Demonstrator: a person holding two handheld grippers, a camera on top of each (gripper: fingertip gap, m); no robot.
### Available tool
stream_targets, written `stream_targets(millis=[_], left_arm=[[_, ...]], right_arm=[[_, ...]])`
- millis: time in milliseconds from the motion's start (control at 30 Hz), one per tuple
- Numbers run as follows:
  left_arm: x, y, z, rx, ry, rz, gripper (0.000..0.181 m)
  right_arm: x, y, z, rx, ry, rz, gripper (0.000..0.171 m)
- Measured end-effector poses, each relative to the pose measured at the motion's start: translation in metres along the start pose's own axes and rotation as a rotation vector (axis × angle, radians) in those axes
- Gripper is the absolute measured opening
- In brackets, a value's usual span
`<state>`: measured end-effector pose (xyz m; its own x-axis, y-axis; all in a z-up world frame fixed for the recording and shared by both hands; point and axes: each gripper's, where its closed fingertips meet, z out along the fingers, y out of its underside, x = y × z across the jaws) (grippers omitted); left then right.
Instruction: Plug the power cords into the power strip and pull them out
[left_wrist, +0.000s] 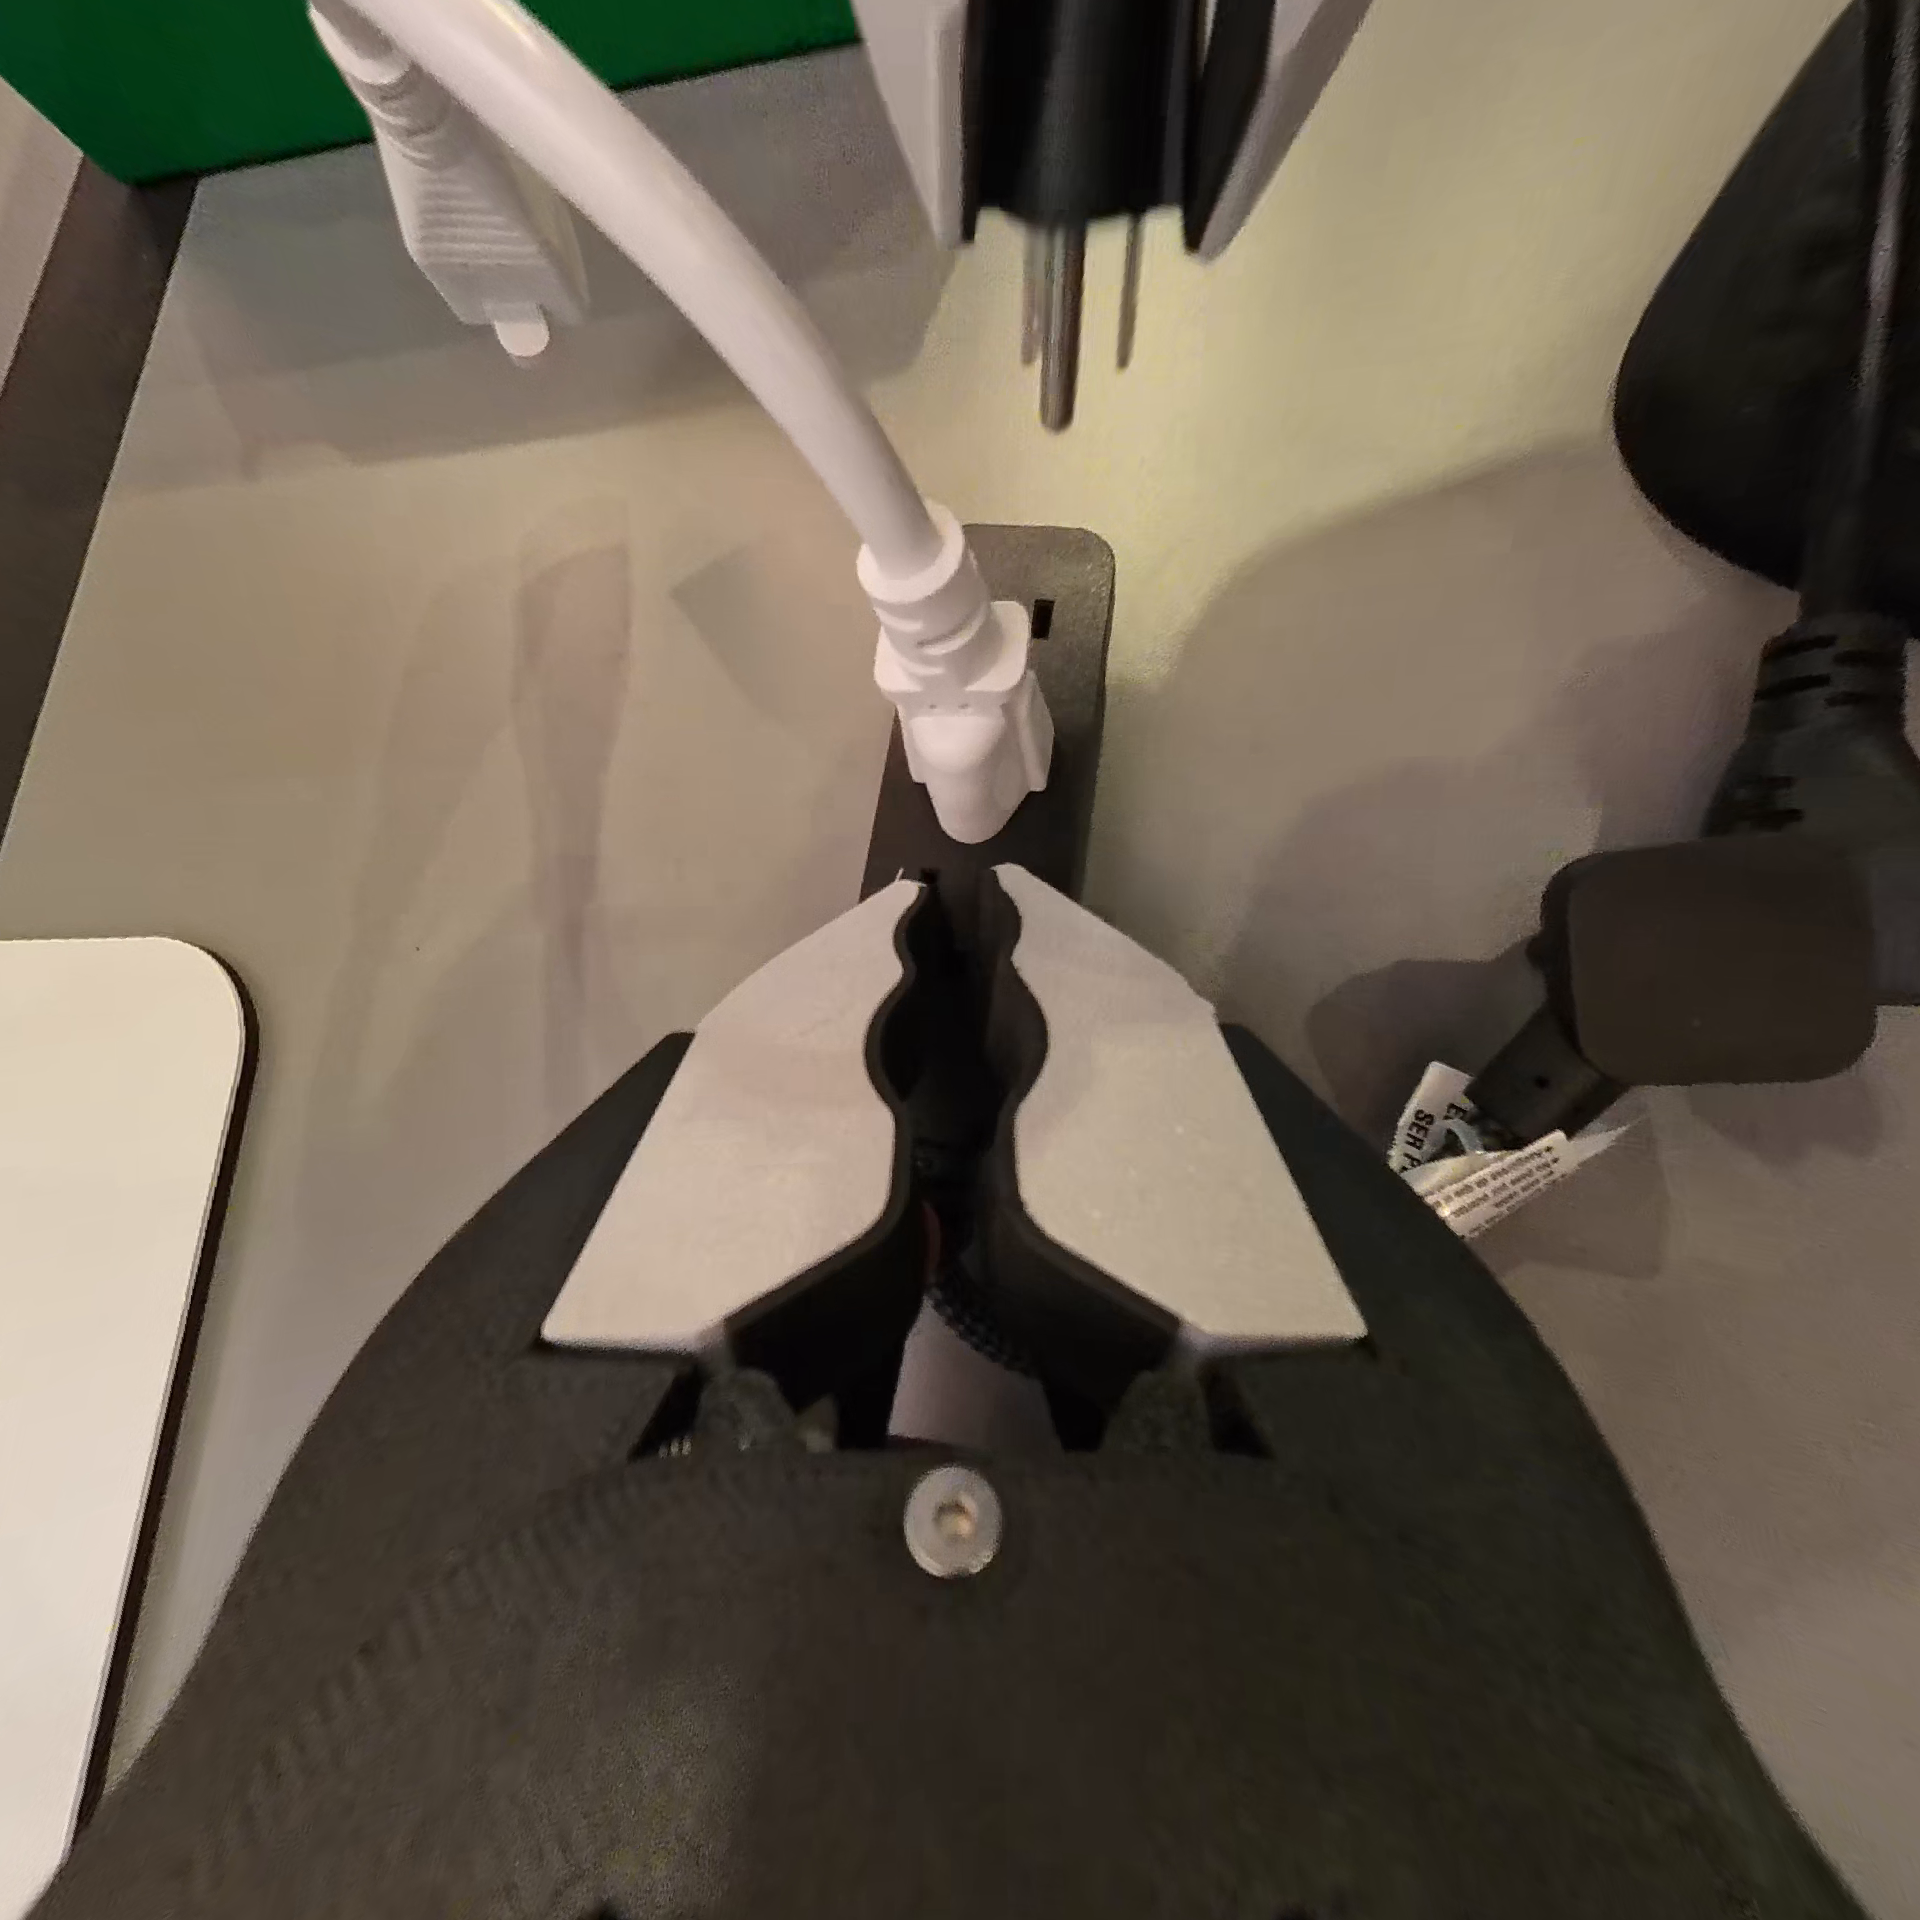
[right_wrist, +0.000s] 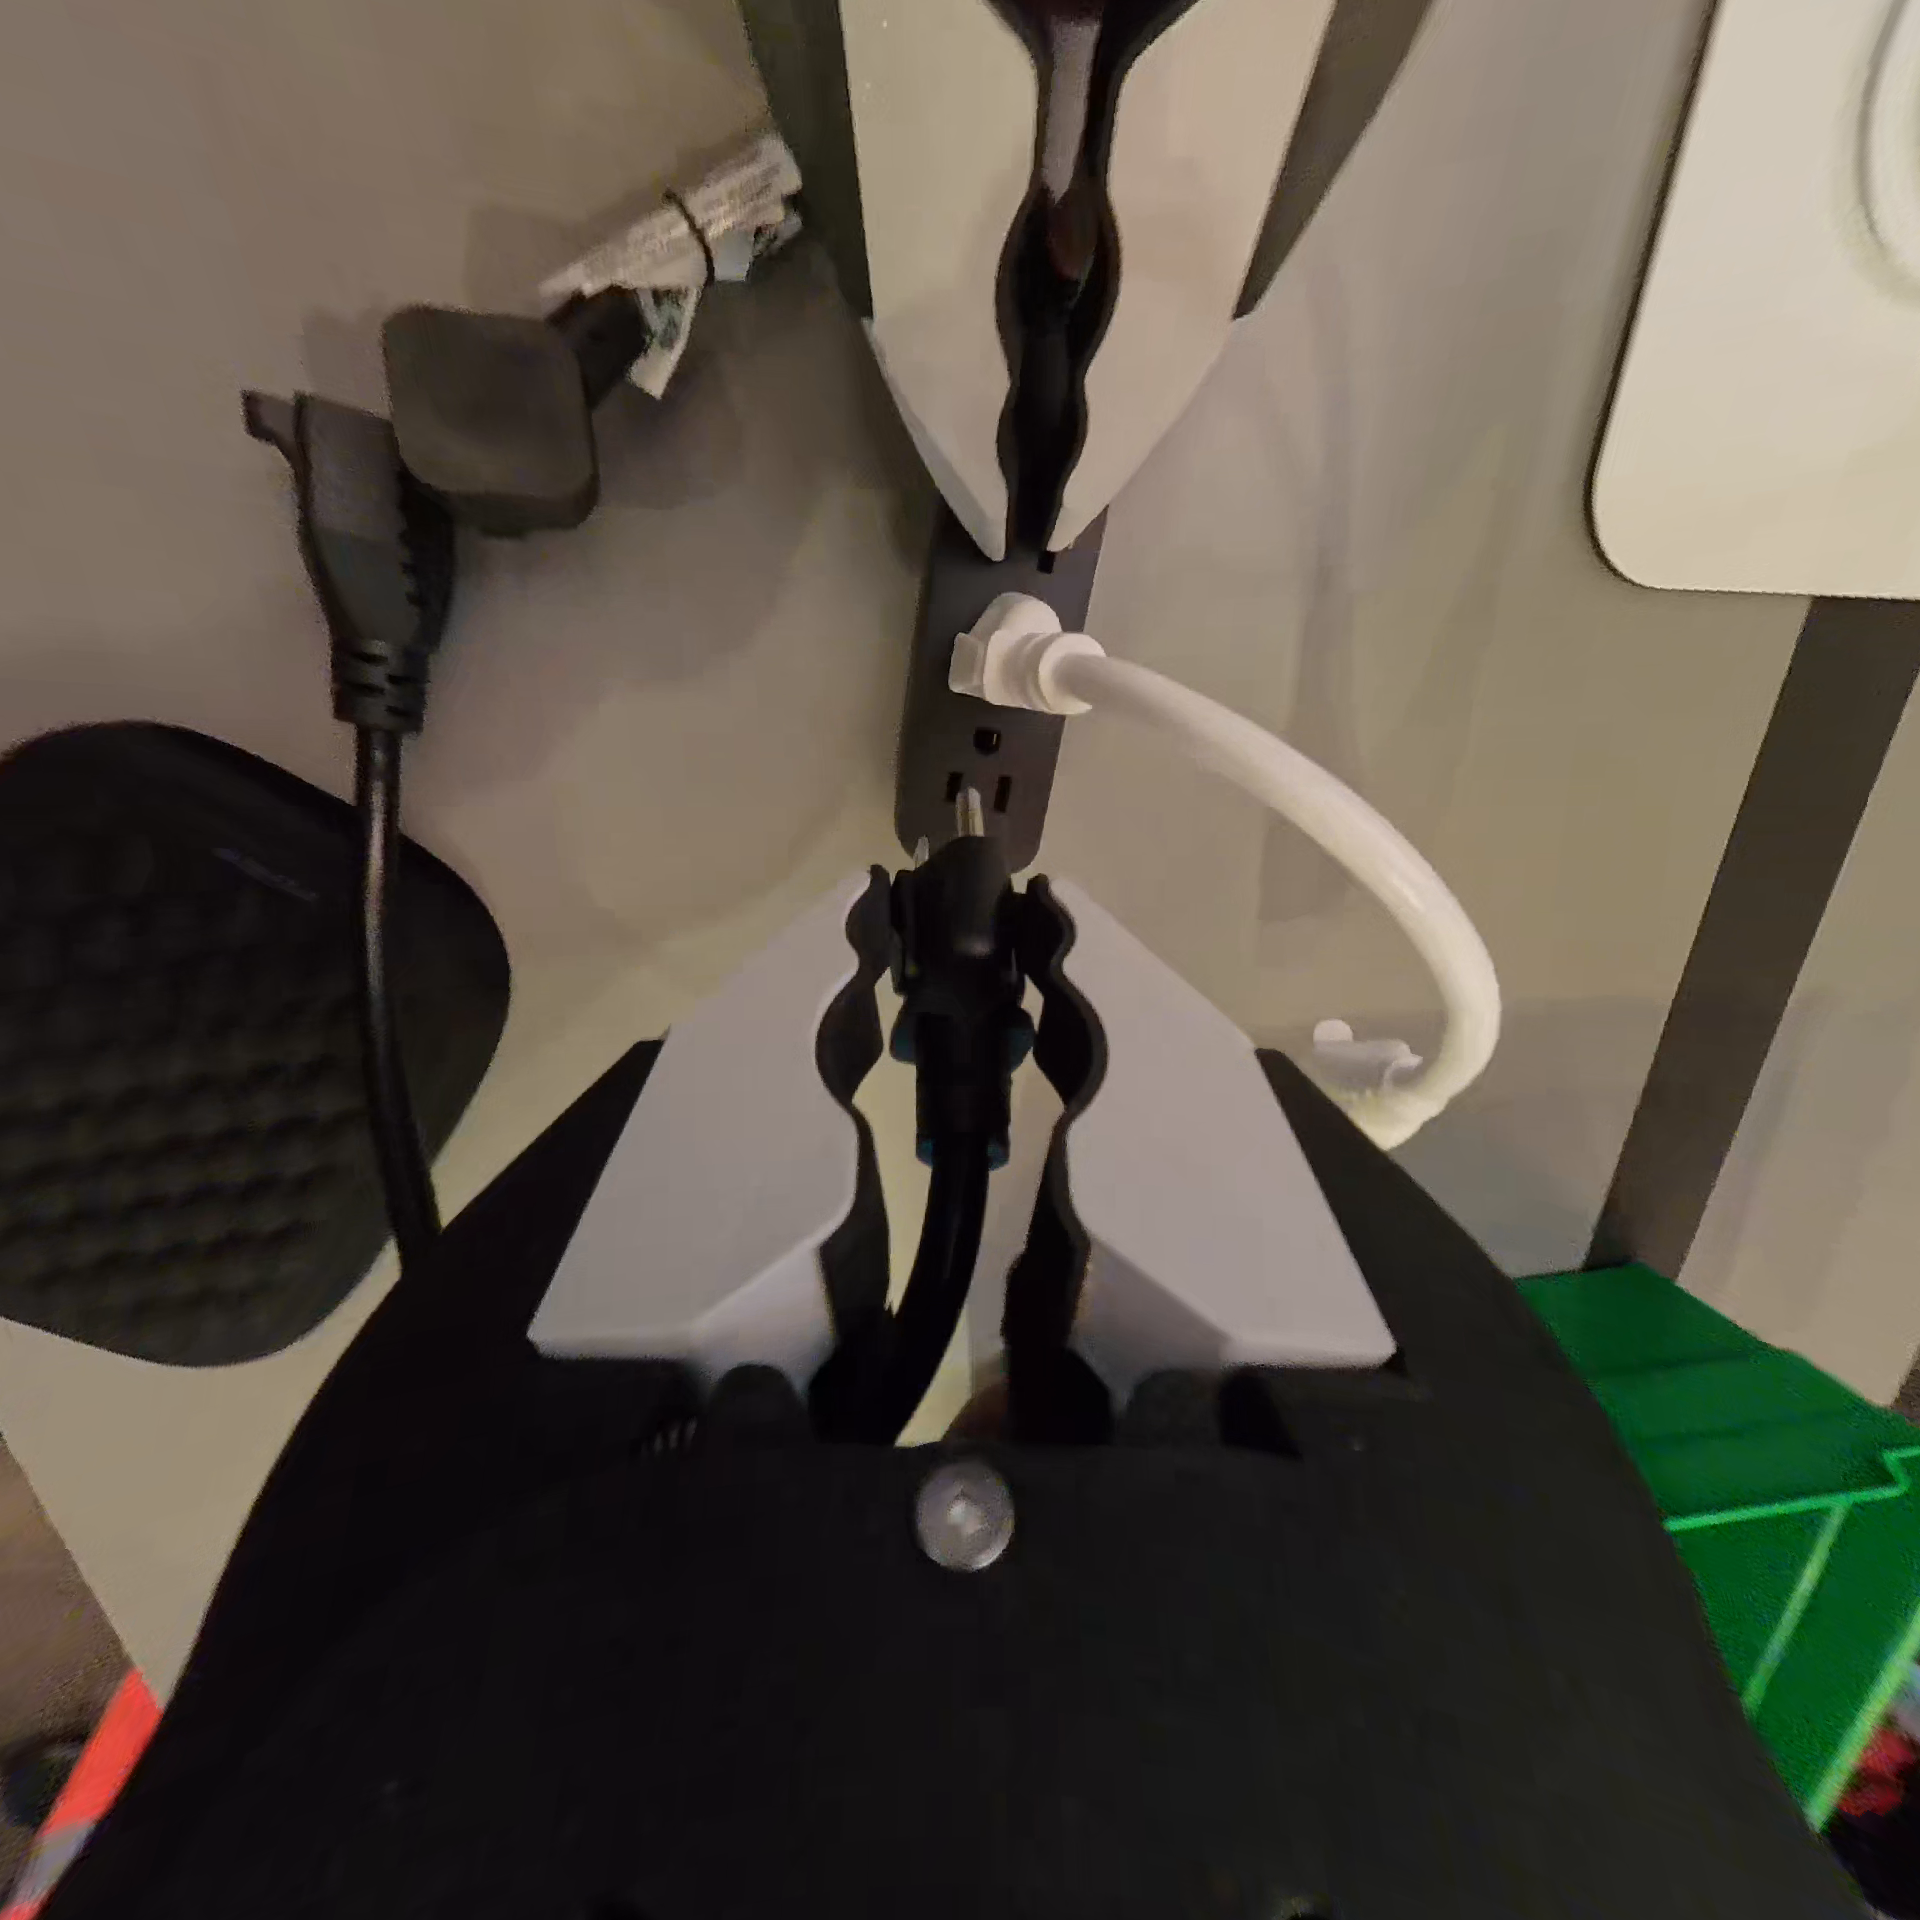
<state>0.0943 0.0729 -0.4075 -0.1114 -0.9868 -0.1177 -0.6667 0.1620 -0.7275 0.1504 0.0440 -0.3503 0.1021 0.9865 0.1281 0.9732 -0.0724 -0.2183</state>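
Note:
A dark power strip (left_wrist: 1081, 644) lies on the pale table, and it also shows in the right wrist view (right_wrist: 977, 758). A white plug (left_wrist: 966, 727) (right_wrist: 1008, 655) sits in one of its outlets. Its white cord (right_wrist: 1351, 831) arcs away to a loose white connector (left_wrist: 478, 229). My left gripper (left_wrist: 961, 883) is nearly closed over the strip's cord end. My right gripper (right_wrist: 956, 883) is shut on a black plug (right_wrist: 956, 935), and its cord runs back between the fingers. The plug's metal prongs (left_wrist: 1060, 312) hang just above the strip's end outlet (right_wrist: 977, 795).
A black textured pouch (right_wrist: 208, 1039) and a black adapter (right_wrist: 488, 416) with paper tags (right_wrist: 675, 229) lie beside the strip. Another black plug (right_wrist: 364, 520) rests against the adapter. A white flat slab (left_wrist: 104, 1195) and a green box (right_wrist: 1714, 1455) lie on the strip's other side. The grippers' ends are close to 9 centimeters from one another.

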Motion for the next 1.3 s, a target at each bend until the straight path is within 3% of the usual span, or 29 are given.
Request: stream_targets(millis=[733, 1133, 1300], left_arm=[[0.000, -0.001, 0.000, 0.026, 0.022, -0.016, 0.007], [0.000, -0.001, 0.000, 0.033, 0.024, -0.022, 0.007], [0.000, -0.001, 0.000, 0.033, 0.024, -0.022, 0.007]], right_arm=[[0.008, 0.028, -0.065, 0.292, 0.190, 0.199, 0.022], [0.050, 0.070, -0.172, 0.409, 0.475, 0.350, 0.016], [0.070, 0.092, -0.195, 0.386, 0.542, 0.385, 0.010]])
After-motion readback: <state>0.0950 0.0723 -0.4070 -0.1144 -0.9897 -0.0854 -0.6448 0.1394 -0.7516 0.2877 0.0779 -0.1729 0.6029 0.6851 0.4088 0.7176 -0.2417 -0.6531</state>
